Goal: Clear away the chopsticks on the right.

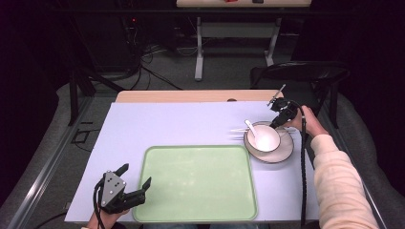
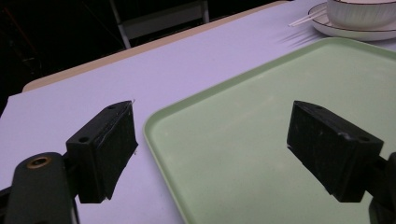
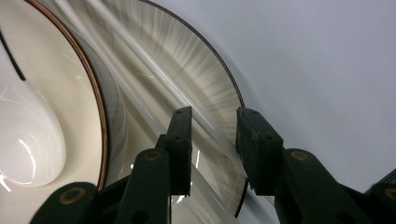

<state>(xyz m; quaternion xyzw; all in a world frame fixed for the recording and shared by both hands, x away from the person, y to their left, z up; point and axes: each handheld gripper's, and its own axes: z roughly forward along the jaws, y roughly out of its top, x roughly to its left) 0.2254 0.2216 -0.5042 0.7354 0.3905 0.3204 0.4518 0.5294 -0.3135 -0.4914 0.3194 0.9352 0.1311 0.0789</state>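
A white bowl [image 1: 263, 138] with a white spoon [image 1: 250, 126] in it stands on a brown-rimmed plate [image 1: 284, 150] at the table's right. Pale chopsticks [image 1: 239, 130] lie across the plate behind the bowl. My right gripper [image 1: 276, 125] is low over the plate's far right edge. In the right gripper view its jaws [image 3: 215, 116] stand narrowly open astride a chopstick [image 3: 154, 70] on the plate [image 3: 201, 60], beside the bowl [image 3: 60, 70]. My left gripper [image 1: 135, 175] hovers open and empty at the front left corner of the green tray [image 1: 198, 183], with its jaws [image 2: 212, 109] wide apart.
The table [image 1: 181, 124] has a pale lavender cover with bare room left of and behind the tray [image 2: 154, 130]. The bowl [image 2: 359, 14] and the plate [image 2: 355, 32] sit past the tray's far corner. A dark chair [image 1: 305, 71] stands behind the table's right end.
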